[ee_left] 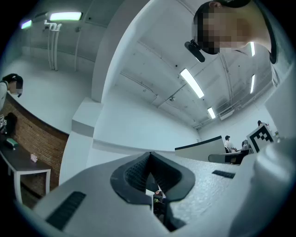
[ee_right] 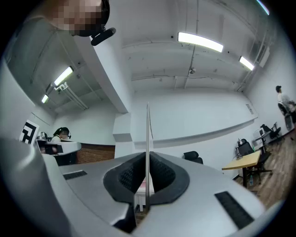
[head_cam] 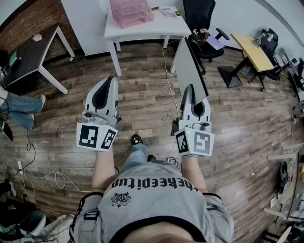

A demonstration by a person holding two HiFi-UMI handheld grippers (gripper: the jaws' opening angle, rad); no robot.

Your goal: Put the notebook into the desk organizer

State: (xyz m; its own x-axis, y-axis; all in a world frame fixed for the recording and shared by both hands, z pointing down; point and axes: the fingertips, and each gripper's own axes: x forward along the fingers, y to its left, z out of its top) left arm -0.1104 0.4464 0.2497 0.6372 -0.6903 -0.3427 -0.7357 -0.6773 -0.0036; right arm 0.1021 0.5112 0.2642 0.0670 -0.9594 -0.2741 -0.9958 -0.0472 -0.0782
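A thin grey notebook (head_cam: 190, 66) stands on edge in my right gripper (head_cam: 191, 90), which is shut on its lower end. It rises toward the white table (head_cam: 142, 29) ahead of me. In the right gripper view the notebook (ee_right: 147, 134) shows as a thin vertical edge pinched between the dark pads (ee_right: 162, 176). A pink desk organizer (head_cam: 129, 12) sits on the white table at the far side. My left gripper (head_cam: 110, 79) is held level with the right one, to its left. Its jaws are shut with nothing between them, as the left gripper view (ee_left: 150, 155) also shows.
A dark table (head_cam: 28, 52) stands at the far left, with a seated person's legs (head_cam: 19, 109) near it. A black office chair (head_cam: 199, 19) and a wooden desk (head_cam: 254, 50) are at the right. Cables (head_cam: 47, 175) lie on the wood floor.
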